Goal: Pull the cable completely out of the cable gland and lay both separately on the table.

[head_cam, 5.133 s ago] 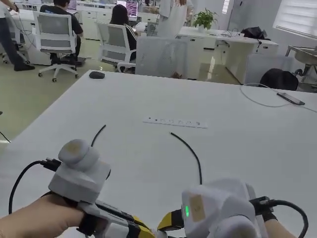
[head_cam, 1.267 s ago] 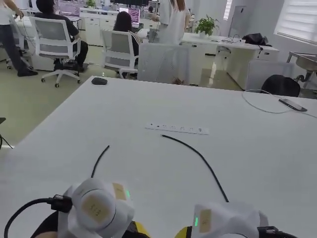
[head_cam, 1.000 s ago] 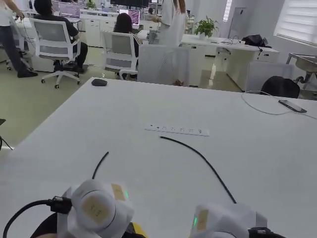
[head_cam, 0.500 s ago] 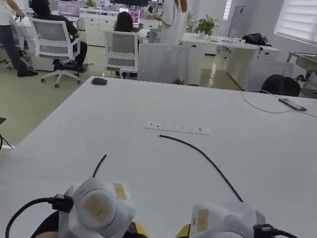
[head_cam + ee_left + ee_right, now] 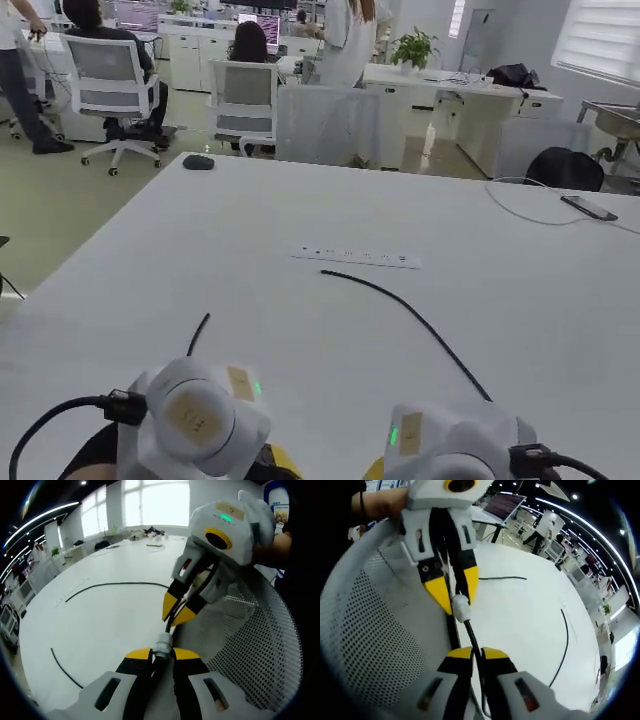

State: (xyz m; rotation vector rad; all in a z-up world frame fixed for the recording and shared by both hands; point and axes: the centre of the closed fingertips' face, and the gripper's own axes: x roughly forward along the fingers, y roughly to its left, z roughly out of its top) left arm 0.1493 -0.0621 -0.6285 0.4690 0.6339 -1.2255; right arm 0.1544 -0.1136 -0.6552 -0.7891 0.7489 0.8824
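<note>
In the left gripper view my left gripper (image 5: 161, 654) is shut on a small white cable gland (image 5: 162, 645). A black cable (image 5: 172, 620) leaves the gland and runs into the right gripper (image 5: 176, 614), which is shut on it a short way above. The right gripper view has my right gripper (image 5: 472, 654) shut on the cable (image 5: 470, 632), with the gland (image 5: 461, 607) between the left gripper's (image 5: 455, 602) yellow tips. The cable's long tail (image 5: 410, 315) lies curved across the white table (image 5: 300, 200). A short black end (image 5: 198, 333) lies at the near left. Both grippers hang off the table's near edge.
A white perforated mesh surface (image 5: 250, 645) sits right under the grippers. A white power strip (image 5: 355, 257) lies mid-table. A dark mouse (image 5: 198, 162) rests at the far left edge, a phone (image 5: 588, 207) with a thin wire at the far right. Office chairs and people stand beyond the table.
The long cable tail has slid and straightened toward the near right. The short black end at the left has grown shorter, drawn toward the grippers. The two grippers stay low at the near edge.
</note>
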